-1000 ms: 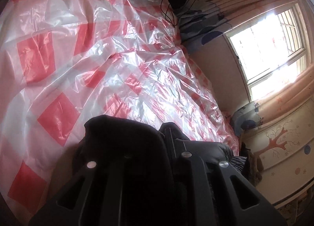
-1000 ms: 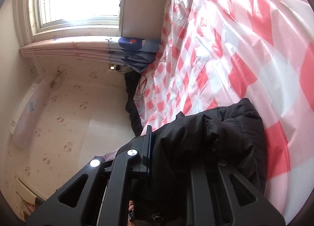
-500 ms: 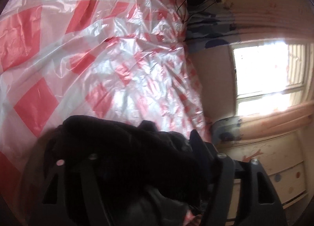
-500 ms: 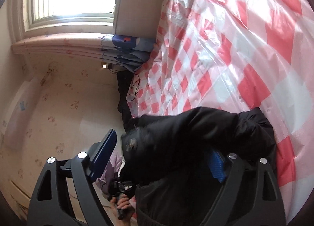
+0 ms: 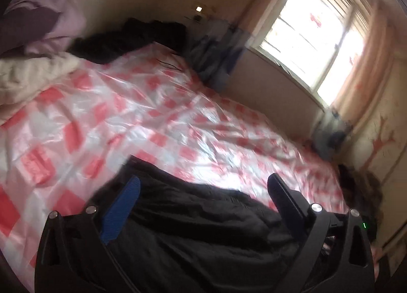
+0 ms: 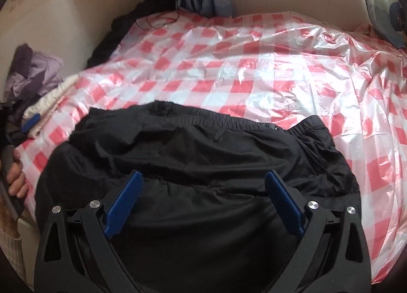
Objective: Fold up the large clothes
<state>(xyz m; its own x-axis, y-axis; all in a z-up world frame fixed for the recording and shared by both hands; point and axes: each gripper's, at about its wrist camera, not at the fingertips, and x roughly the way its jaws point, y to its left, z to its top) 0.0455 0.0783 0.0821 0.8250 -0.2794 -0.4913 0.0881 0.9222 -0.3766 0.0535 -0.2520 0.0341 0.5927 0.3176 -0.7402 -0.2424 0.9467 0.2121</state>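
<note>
A black padded garment (image 6: 203, 155) lies spread on the near part of a bed covered by a red and white checked plastic sheet (image 6: 254, 69). Its elastic band runs across the far edge. My right gripper (image 6: 203, 186) is open above the garment's near half and holds nothing. My left gripper (image 5: 203, 191) is open too, over the same black garment (image 5: 193, 221), with empty jaws. The left gripper's blue pad (image 6: 30, 122) and the hand that holds it show at the left edge of the right wrist view.
A cream blanket (image 5: 33, 76) and purple clothes (image 6: 35, 71) lie at the bed's left side. More dark clothes (image 5: 132, 38) and a cable sit at the far corner by the wall. A window (image 5: 315, 36) with curtains is behind the bed.
Both grippers have opened and let go of the black garment. It now lies spread on the bed. Both views have swung round to look across the bed.
</note>
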